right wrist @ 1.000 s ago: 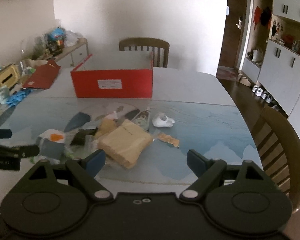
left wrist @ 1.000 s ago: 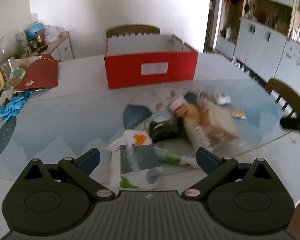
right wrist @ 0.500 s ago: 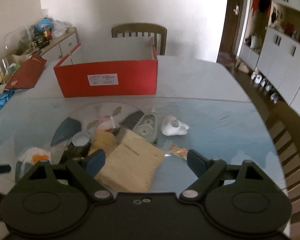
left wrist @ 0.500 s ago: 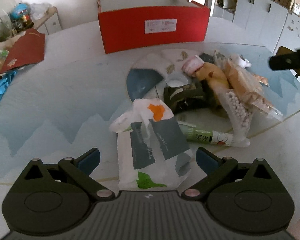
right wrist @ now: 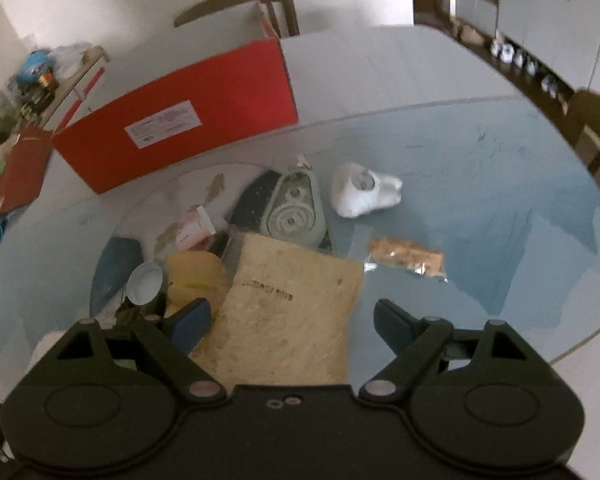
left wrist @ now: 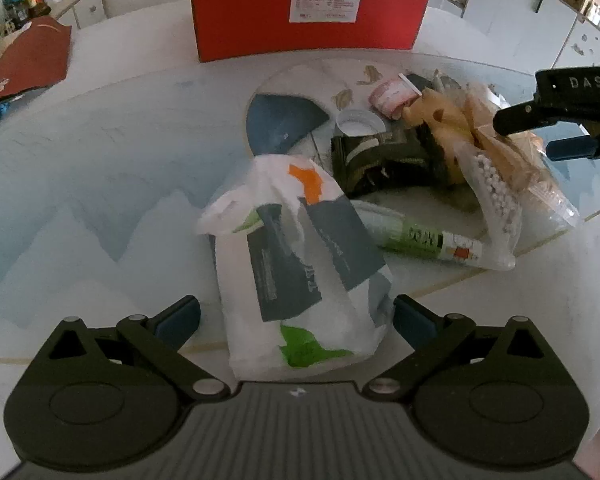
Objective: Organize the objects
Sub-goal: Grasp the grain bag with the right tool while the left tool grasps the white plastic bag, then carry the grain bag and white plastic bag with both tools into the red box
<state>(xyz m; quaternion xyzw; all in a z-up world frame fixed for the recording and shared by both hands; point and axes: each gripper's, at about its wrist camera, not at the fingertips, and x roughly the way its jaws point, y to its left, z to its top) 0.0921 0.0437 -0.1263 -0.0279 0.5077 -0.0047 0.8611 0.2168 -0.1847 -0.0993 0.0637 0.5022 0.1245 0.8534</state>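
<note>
- One table [left wrist: 100, 168], its pale blue mountain-print cover under glass, carries the whole clutter.
- One red cardboard box [left wrist: 308, 12], open-topped with a white label on its near wall, stands at the far side of the table, well apart from the pile.
- One white plastic bag [left wrist: 300, 276] printed with grey panels and orange and green patches lies crumpled at the near edge, between the spread fingers of the left gripper [left wrist: 296, 316] — jaws wide, neither blue pad touching it.
- One tan bread-like pack [right wrist: 288, 312] with a stamped code sits between the parted fingers of the right gripper [right wrist: 292, 316], open and holding nothing.
- One grey-green tape dispenser [right wrist: 294, 210] lies just beyond the pack.
- One white figurine [right wrist: 360, 194] rests to its right, apart.
- One small snack packet [right wrist: 408, 260] lies near the pack's right corner.
- One green tube [left wrist: 424, 236] lies beside the bag's right side.
</note>
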